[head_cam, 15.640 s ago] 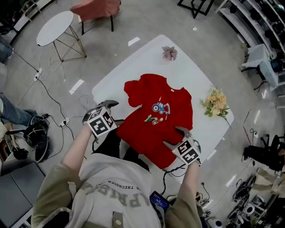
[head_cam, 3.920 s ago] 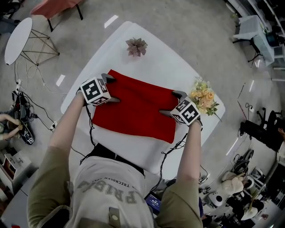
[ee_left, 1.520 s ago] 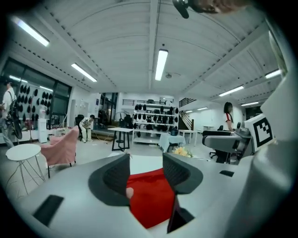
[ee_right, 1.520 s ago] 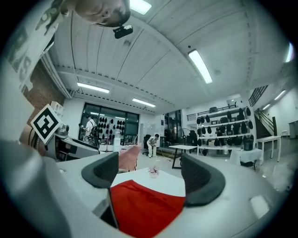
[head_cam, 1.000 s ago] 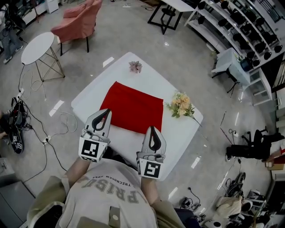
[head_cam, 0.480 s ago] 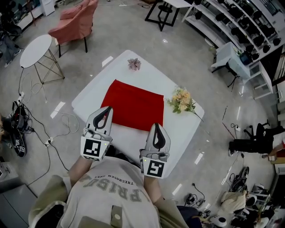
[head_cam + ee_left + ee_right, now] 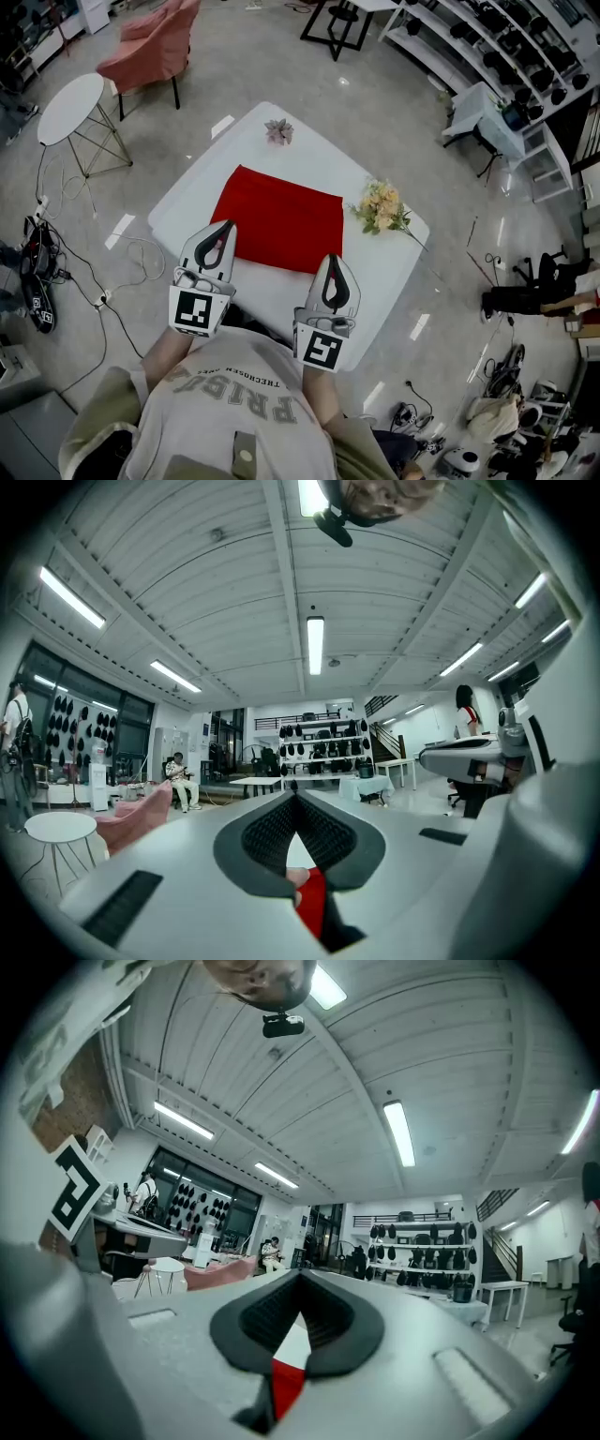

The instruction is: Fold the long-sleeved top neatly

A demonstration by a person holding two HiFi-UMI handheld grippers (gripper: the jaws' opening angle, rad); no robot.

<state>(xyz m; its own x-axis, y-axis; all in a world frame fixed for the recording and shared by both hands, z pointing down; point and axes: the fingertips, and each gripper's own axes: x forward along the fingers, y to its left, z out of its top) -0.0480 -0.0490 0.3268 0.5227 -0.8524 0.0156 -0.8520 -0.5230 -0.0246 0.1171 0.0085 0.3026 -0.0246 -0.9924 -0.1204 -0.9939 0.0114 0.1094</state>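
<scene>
One top [image 7: 278,217], folded to a rectangle, lies flat mid-table [image 7: 380,272]. Two flower pieces share the table: flower [image 7: 278,131] at far edge, bouquet [image 7: 380,211] just beside the top. Left gripper [image 7: 223,229] and right gripper [image 7: 335,261] hover at near edge, jaws closed on nothing. Beyond: one chair [image 7: 150,42], one side table [image 7: 66,98].

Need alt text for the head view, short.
A red top lies folded into a neat rectangle on a white table, seen from above. The person holds the left hand-held gripper and right hand-held gripper, both shut and empty, over the table's near edge; a flower bouquet lies right of the top.
</scene>
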